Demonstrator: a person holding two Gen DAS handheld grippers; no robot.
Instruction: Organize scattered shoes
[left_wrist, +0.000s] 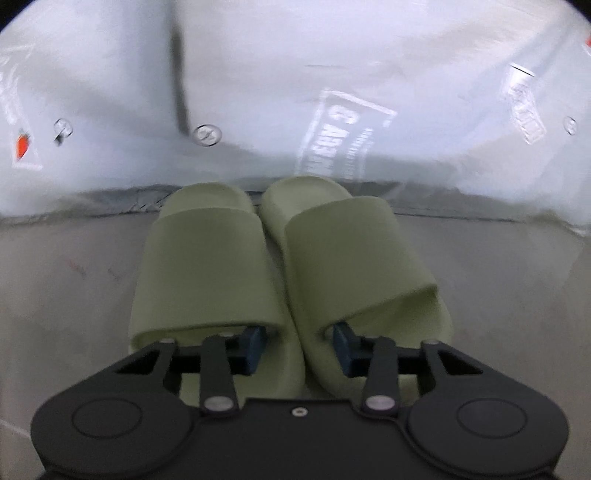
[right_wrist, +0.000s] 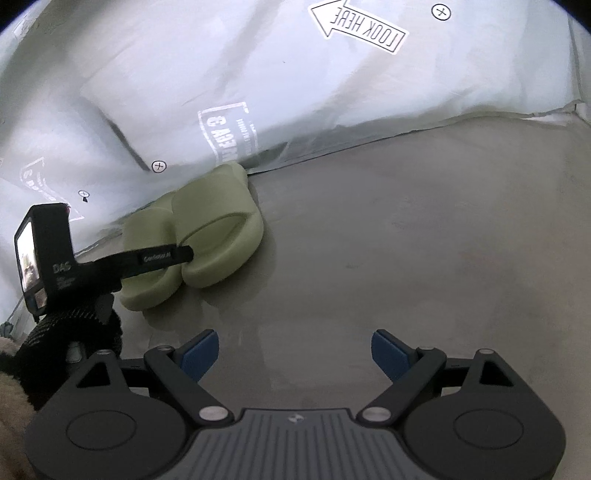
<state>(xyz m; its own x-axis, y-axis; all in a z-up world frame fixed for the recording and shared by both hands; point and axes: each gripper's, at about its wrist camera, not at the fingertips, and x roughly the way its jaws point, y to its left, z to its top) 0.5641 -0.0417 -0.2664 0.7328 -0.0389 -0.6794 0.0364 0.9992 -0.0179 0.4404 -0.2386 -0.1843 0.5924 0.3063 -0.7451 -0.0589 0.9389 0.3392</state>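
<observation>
2 pale green slides sit side by side on the grey floor (right_wrist: 406, 240), toes against the base of a white printed sheet (left_wrist: 332, 74) that rises behind them. The left slide (left_wrist: 207, 266) and the right slide (left_wrist: 354, 258) touch along their inner edges. The left gripper (left_wrist: 299, 343) reaches into both: one blue fingertip (left_wrist: 255, 341) lies under the strap of the left slide and the other under the strap of the right slide, so the 2 touching inner walls stand between the fingers at a narrow spread; whether they are pressed firmly cannot be told. In the right wrist view the same pair (right_wrist: 195, 240) lies at left of centre by the sheet, with the left gripper's black body and a dark gloved hand (right_wrist: 70, 332) just beside it. The right gripper (right_wrist: 295, 354) hovers over bare floor, well apart from the slides, fingers spread wide and holding nothing.
</observation>
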